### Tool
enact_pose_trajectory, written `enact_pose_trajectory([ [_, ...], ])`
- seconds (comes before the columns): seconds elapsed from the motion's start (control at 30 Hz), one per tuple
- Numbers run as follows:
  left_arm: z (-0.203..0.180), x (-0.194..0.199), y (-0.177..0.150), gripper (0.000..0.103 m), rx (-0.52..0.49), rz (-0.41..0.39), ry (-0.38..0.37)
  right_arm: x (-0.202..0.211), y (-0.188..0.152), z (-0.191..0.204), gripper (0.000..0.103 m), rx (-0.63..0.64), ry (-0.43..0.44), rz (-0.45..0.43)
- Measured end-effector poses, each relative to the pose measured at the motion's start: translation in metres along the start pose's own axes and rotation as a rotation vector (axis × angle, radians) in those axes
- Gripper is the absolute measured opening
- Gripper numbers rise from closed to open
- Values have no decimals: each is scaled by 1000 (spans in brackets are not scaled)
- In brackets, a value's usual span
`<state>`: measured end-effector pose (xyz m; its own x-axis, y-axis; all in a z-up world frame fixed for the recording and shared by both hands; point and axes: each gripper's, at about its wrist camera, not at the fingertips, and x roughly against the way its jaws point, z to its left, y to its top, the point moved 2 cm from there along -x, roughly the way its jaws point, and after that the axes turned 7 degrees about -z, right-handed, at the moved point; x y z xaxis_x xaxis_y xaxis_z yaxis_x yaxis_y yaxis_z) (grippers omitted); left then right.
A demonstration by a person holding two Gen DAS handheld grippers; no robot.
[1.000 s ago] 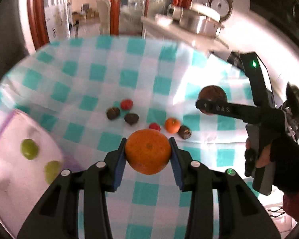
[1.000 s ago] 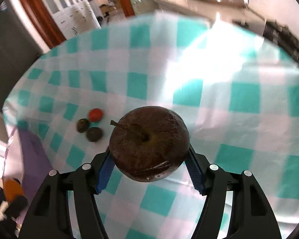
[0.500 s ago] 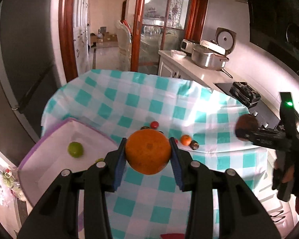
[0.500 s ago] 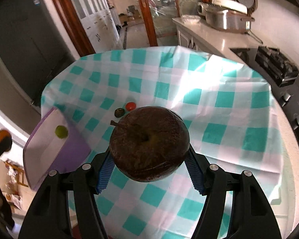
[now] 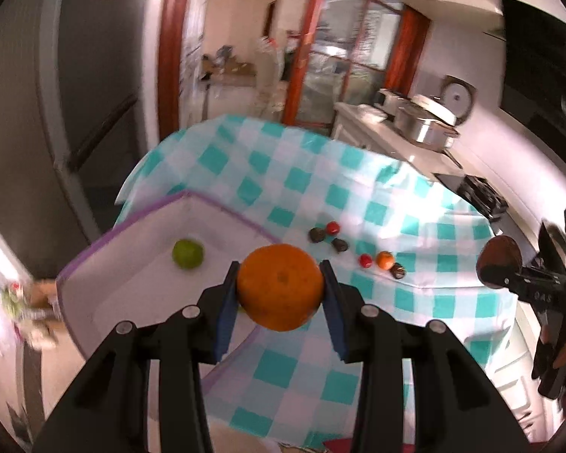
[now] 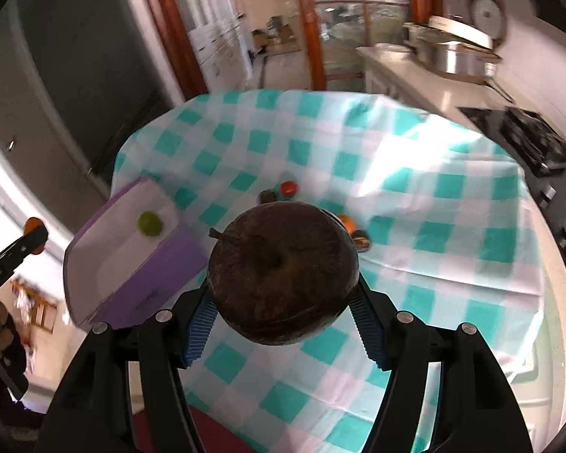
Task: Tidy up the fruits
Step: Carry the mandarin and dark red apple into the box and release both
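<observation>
My left gripper (image 5: 279, 290) is shut on an orange (image 5: 281, 287), held high above the near corner of a purple-rimmed white box (image 5: 131, 283). A green fruit (image 5: 187, 253) lies in the box. My right gripper (image 6: 283, 283) is shut on a dark brown apple (image 6: 283, 271), held high over the checked table. It also shows at the right of the left wrist view (image 5: 498, 268). Several small red, dark and orange fruits (image 5: 362, 249) lie on the cloth.
The teal-and-white checked tablecloth (image 5: 301, 181) covers the table. A kitchen counter with pots (image 5: 426, 124) and a stove (image 6: 532, 136) stands at the back right. The box (image 6: 105, 260) overhangs the table's left edge. A dark fridge (image 6: 75, 56) stands to the left.
Both grippers rose far above the table with their fruits. The left one moved left, over the box; the table now looks small and distant.
</observation>
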<state>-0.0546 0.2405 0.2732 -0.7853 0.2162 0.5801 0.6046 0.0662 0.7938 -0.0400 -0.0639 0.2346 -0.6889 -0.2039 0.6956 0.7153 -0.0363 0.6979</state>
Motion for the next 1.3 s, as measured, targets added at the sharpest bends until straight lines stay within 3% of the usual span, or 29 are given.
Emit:
enact_pose_trajectory([
  [0.17,48,-26,-15,41,105,51,68,-43,19,79,65,125,120,41],
  [0.4,112,-80,-29,41,266,160,223,-154,52,205,65,380,309,131],
  [0.53,145,-111,-31,41,317,228,320,-222,65,247,65,439,363,211],
  [0.67,170,-139,-34,41,383,312,403,-279,63,272,65,504,365,323],
  [0.8,188,-166,-49,41,417,401,444,-324,37,287,65,566,363,473],
  [1.0,203,-208,-62,42,371,474,485,-347,0,286,65,670,357,562],
  [1.27,211,-231,-75,43,368,517,539,-364,-5,283,66,647,335,682],
  [1.3,211,-231,-75,49,376,514,536,-365,-4,280,66,630,329,689],
])
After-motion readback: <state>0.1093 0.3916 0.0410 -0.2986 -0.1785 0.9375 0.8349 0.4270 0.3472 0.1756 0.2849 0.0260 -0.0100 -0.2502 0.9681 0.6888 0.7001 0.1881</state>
